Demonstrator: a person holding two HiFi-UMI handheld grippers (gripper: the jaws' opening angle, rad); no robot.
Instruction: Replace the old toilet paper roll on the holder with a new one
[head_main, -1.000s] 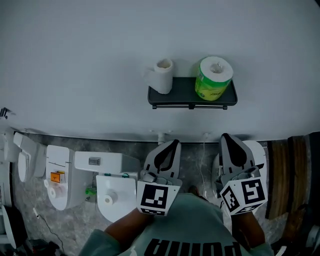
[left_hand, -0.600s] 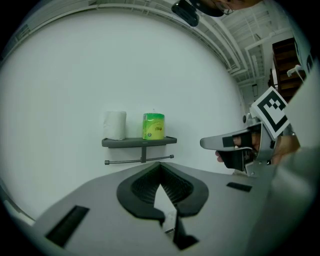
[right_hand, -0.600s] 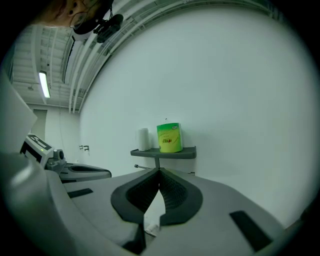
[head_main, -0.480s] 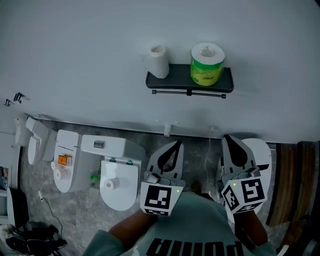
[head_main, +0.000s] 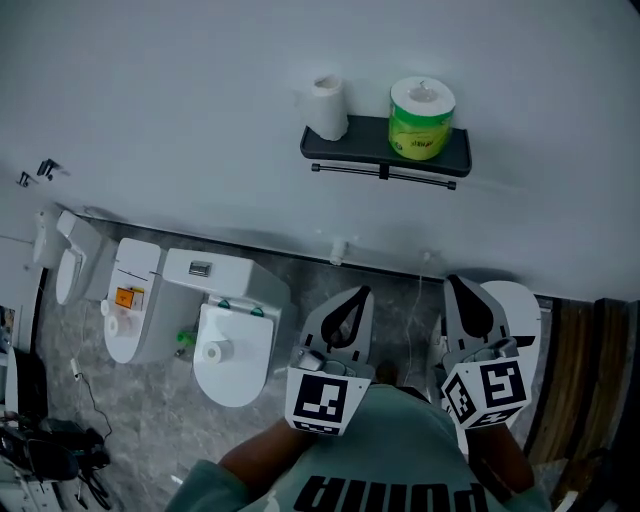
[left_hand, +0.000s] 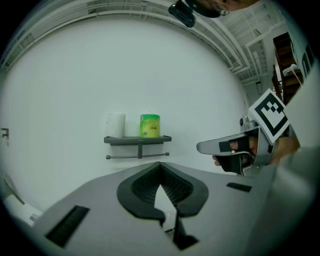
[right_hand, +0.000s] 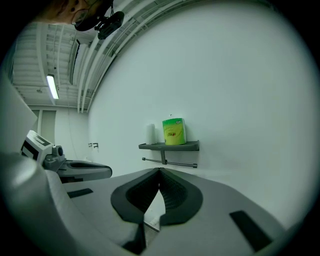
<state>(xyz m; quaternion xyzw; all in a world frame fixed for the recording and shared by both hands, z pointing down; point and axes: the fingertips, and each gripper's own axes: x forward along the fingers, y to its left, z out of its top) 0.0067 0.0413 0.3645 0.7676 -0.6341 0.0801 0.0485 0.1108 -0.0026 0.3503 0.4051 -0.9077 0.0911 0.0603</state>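
A dark wall shelf (head_main: 372, 148) carries a small white toilet roll (head_main: 327, 108) on its left and a full roll in green wrapping (head_main: 422, 118) on its right. A thin bar (head_main: 384, 172) runs under the shelf. My left gripper (head_main: 360, 292) and right gripper (head_main: 452, 281) are held side by side, well short of the wall, both shut and empty. The left gripper view shows the white roll (left_hand: 115, 125), the green roll (left_hand: 149, 125) and the shelf (left_hand: 137, 140) far ahead of my left gripper (left_hand: 161, 164). The right gripper view shows the green roll (right_hand: 173, 131) beyond my right gripper (right_hand: 160, 170).
Below on the grey floor stand a white toilet (head_main: 232, 340) and further white fixtures (head_main: 130, 310) to its left. A white rounded fixture (head_main: 515, 310) lies under the right gripper. Brown wooden panels (head_main: 585, 380) stand at the right. Cables lie at the lower left.
In the head view the shelf with both rolls has shifted upward and looks a little smaller. Both grippers sit slightly lower in the picture and stay shut.
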